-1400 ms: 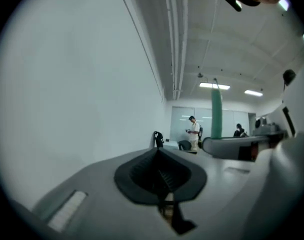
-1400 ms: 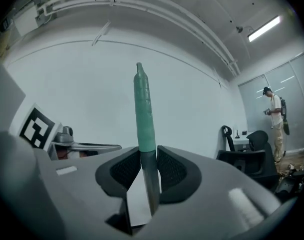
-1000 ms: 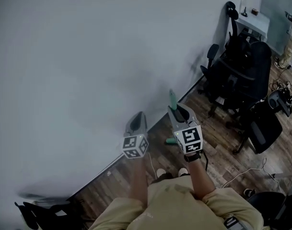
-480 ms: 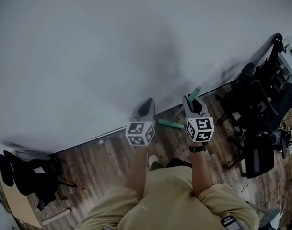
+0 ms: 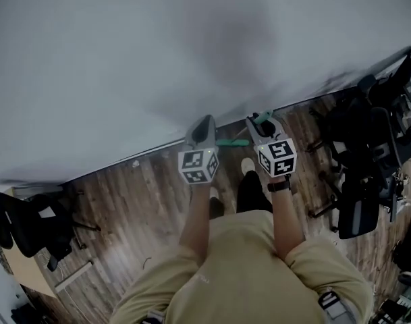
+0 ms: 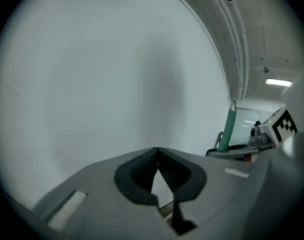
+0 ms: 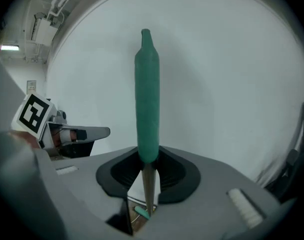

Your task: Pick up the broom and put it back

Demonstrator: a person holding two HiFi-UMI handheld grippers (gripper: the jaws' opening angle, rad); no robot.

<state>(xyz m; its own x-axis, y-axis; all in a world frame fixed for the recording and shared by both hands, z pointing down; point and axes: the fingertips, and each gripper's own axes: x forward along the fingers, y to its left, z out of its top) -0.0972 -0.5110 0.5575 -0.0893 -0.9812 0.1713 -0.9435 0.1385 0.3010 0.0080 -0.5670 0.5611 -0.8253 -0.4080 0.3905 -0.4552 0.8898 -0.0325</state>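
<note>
- Nearest the head camera, the person's tan shirt [image 5: 245, 275] fills the bottom of the view, and both forearms [image 5: 195, 221] reach forward over the wooden floor [image 5: 124, 201].
- At the end of the person's left arm, the left gripper [image 5: 204, 121] points toward the wall. Its fingers [image 6: 142, 171] are pressed together at the tips with nothing between them.
- Just beside it, the right gripper [image 5: 262, 121] points the same way. Its fingers [image 7: 123, 173] are clamped on the broom [image 7: 147, 99], gripping the thin shaft right under the green grip.
- That green grip stands upright above the right gripper's fingers, in front of the bare wall.
- Beyond and between the two grippers, a green bar [image 5: 232, 142] lies at the foot of the wall. It is probably the broom's head, though the dim view leaves that unsure.
- Past that, the wall [image 5: 158, 46] is plain and pale and takes up the upper half of the head view.
- Farthest off, black office chairs [image 5: 367, 147] crowd the right edge, and another dark chair [image 5: 30, 221] stands at the left.
</note>
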